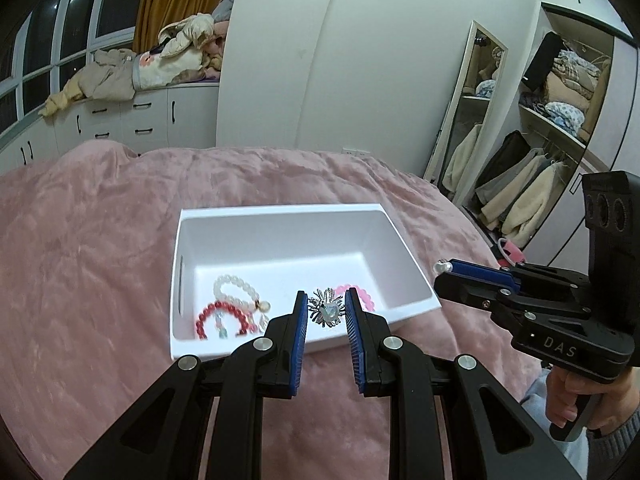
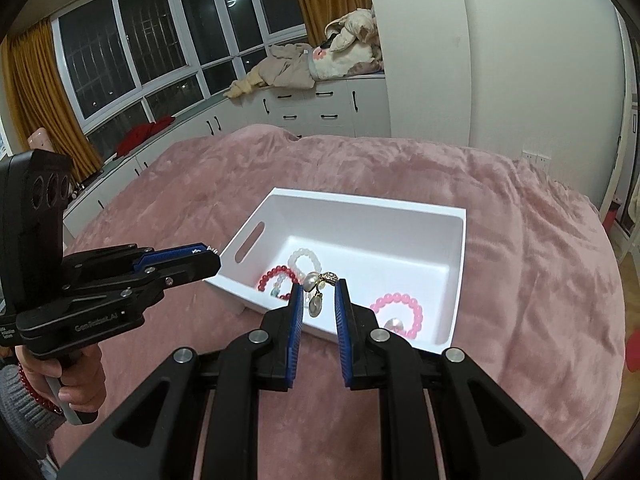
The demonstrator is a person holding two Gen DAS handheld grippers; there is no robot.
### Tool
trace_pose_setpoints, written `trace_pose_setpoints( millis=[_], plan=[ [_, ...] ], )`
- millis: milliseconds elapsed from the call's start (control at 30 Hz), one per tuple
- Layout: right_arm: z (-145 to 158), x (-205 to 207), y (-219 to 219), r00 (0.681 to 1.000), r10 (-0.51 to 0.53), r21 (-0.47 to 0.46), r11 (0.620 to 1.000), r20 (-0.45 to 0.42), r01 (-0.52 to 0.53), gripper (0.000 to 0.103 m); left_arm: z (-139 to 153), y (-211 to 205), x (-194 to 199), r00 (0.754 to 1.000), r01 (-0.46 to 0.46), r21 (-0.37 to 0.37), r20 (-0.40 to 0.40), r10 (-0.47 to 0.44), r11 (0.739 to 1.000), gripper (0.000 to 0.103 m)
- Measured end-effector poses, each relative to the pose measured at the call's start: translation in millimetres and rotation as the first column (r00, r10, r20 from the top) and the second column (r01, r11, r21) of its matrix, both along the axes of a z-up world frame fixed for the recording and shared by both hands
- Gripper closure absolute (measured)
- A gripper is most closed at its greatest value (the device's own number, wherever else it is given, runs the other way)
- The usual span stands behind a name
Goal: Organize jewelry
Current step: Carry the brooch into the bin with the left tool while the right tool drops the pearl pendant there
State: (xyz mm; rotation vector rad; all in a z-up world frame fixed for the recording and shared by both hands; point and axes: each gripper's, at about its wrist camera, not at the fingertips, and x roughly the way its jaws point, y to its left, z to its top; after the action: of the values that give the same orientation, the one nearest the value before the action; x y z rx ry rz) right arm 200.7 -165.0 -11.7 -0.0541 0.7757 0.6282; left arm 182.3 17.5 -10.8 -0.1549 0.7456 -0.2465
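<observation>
Over the white bin, the left gripper pinches a spiky silver brooch and, at three o'clock, the right gripper a pearl earring, likely for dropping in.

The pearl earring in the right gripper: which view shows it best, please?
The right wrist view: the pearl earring hangs between the right gripper fingers, gold top and drops visible. The left wrist view shows only a pearl tip.

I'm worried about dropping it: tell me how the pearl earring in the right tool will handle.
The pearl earring is probably light: it looks tiny between the right tool's tips. Its lower drop hangs free, so it will likely swing. Its glossy round pearls may slip from the pads.
</observation>
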Motion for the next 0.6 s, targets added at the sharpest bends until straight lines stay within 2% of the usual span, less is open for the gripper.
trace_pose_setpoints(
  millis=[300,600],
  plan=[
    [-8.9,28.9,-0.6,0.999,-0.035,-0.003,0.999,-0.014,0.035,0.087,-4.3,9.9,36.1,0.999,-0.036,-0.002,-0.018,0.036,0.999,0.079],
    [-30.0,58.3,5.1,0.997,-0.057,-0.039,0.998,-0.045,0.055,0.087,-24.9,8.3,71.1,0.998,-0.039,0.020,-0.053,0.040,0.999,0.079]
  ],
)
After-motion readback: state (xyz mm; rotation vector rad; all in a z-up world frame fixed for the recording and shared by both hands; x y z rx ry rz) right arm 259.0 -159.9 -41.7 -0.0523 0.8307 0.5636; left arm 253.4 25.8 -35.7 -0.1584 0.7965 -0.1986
